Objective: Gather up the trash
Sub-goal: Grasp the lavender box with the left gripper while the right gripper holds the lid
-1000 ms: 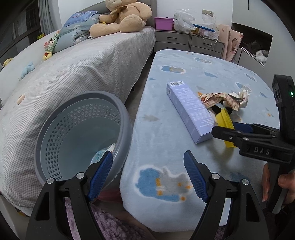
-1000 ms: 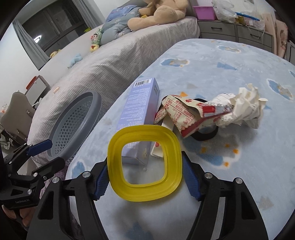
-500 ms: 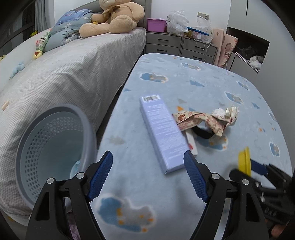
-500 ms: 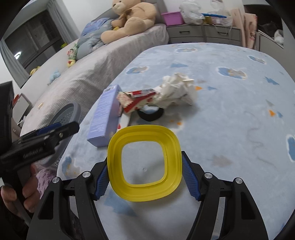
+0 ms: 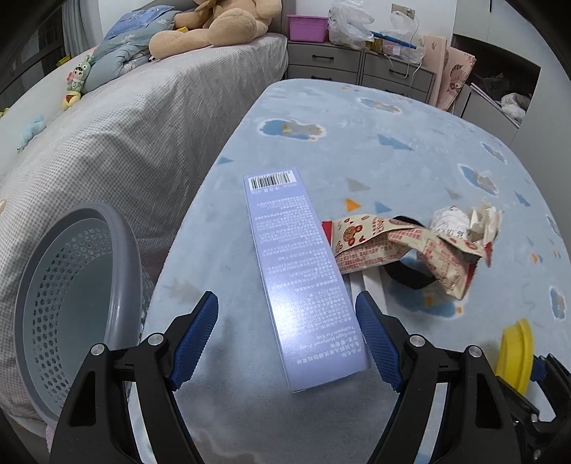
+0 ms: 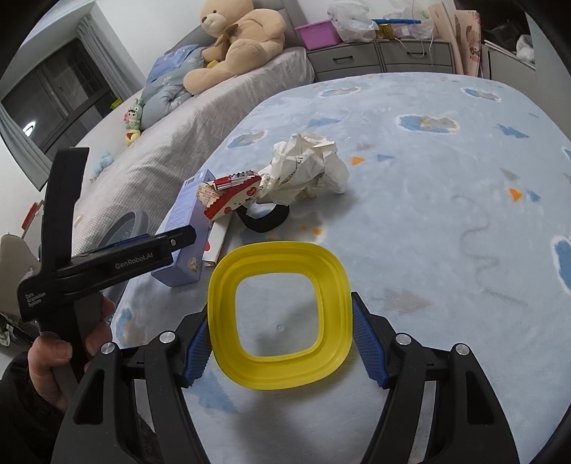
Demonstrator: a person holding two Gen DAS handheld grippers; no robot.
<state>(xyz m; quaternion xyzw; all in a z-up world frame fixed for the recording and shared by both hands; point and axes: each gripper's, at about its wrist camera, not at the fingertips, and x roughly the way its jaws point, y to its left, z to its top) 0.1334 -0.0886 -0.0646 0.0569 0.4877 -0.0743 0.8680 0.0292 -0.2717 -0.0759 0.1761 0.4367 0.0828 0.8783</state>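
Observation:
My left gripper (image 5: 287,342) is open, its jaws on either side of the near end of a long purple box (image 5: 298,271) lying on the blue table cover. Next to the box lie a red-and-cream snack wrapper (image 5: 385,242), crumpled white paper (image 5: 467,223) and a black ring (image 5: 407,276). My right gripper (image 6: 280,339) is shut on a yellow square plastic lid (image 6: 280,317), held above the table; it also shows in the left wrist view (image 5: 515,357). The grey perforated trash basket (image 5: 67,303) stands left, off the table's edge.
A bed with a grey cover (image 5: 117,142) runs along the left, with a teddy bear (image 5: 214,28) on it. Drawers with bags and a pink bin (image 5: 308,26) stand at the back. The left gripper's body (image 6: 107,264) crosses the right wrist view.
My left gripper has swung from the basket toward the purple box and now straddles its near end. My right gripper, still holding the yellow lid, has pulled back from the trash pile.

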